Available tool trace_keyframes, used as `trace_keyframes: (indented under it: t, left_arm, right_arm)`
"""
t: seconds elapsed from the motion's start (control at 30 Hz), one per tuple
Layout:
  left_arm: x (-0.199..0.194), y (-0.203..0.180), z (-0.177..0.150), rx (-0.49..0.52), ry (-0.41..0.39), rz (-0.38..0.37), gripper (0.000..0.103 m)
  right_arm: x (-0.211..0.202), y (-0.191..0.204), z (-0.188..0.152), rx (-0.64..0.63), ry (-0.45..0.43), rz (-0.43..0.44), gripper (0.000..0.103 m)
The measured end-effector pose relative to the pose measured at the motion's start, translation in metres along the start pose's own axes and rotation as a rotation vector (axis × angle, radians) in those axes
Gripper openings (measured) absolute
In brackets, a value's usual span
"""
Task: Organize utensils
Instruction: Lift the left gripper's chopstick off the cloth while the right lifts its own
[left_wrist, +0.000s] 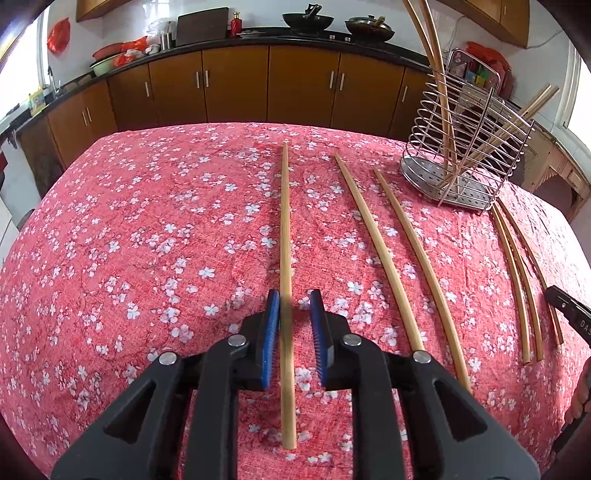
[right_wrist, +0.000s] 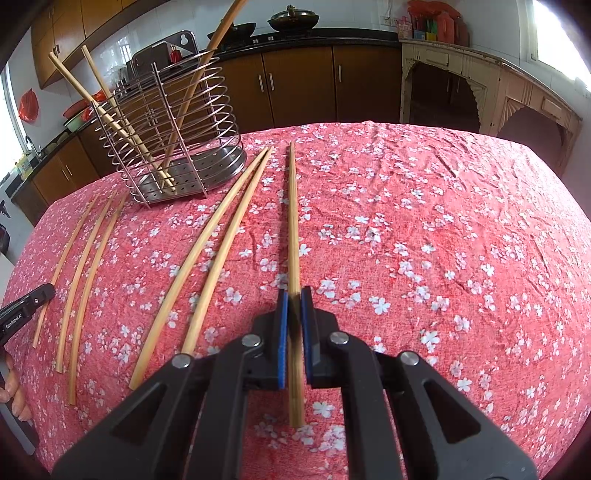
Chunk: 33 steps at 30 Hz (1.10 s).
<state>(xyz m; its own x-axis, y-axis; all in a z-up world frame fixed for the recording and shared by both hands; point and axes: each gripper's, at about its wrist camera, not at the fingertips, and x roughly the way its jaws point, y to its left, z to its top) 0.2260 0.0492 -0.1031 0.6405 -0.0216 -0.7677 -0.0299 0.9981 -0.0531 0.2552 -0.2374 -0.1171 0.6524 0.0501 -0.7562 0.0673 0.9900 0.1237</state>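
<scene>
Several bamboo chopsticks lie on the red floral tablecloth (left_wrist: 147, 240). My left gripper (left_wrist: 294, 306) is open, its blue pads on either side of one chopstick (left_wrist: 285, 221) that lies on the cloth. Two more chopsticks (left_wrist: 373, 236) lie to its right. My right gripper (right_wrist: 294, 301) is shut on a chopstick (right_wrist: 293, 221) that runs forward between its pads. Two chopsticks (right_wrist: 218, 236) lie just left of it. The wire utensil holder (left_wrist: 469, 147) stands at the far side with several chopsticks in it; it also shows in the right wrist view (right_wrist: 173, 133).
Three chopsticks (left_wrist: 524, 280) lie by the holder's near side, also seen in the right wrist view (right_wrist: 81, 266). Brown kitchen cabinets (left_wrist: 236, 81) and a black counter with woks stand behind the table. An old white cabinet (right_wrist: 480, 92) stands at the right.
</scene>
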Motion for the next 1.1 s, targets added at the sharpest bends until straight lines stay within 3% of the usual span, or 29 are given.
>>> trace_keyframes:
  t: [0.5,0.67,0.8,0.93,1.1]
  left_arm:
    - [-0.012,-0.009,-0.016,0.049,0.007,0.032,0.018]
    - [-0.015,-0.004,-0.018,0.020,0.006,0.033,0.008]
    - [-0.022,0.009,-0.020,-0.013,0.009,-0.008,0.007]
    - [-0.046,0.014,-0.020,-0.015,-0.066,-0.045,0.007]
    - [-0.094,0.020,-0.009,0.001,-0.227,-0.079,0.007]
  right_arm:
    - [-0.008,0.007,-0.010,-0.033,0.002,-0.022,0.008]
    - [-0.013,0.005,-0.013,-0.030,0.002,-0.010,0.008]
    - [-0.023,-0.002,-0.015,-0.016,-0.019,-0.004,0.008]
    - [-0.051,-0.009,-0.013,-0.020,-0.098,-0.015,0.008]
    - [-0.093,-0.012,-0.001,-0.036,-0.231,-0.023,0.008]
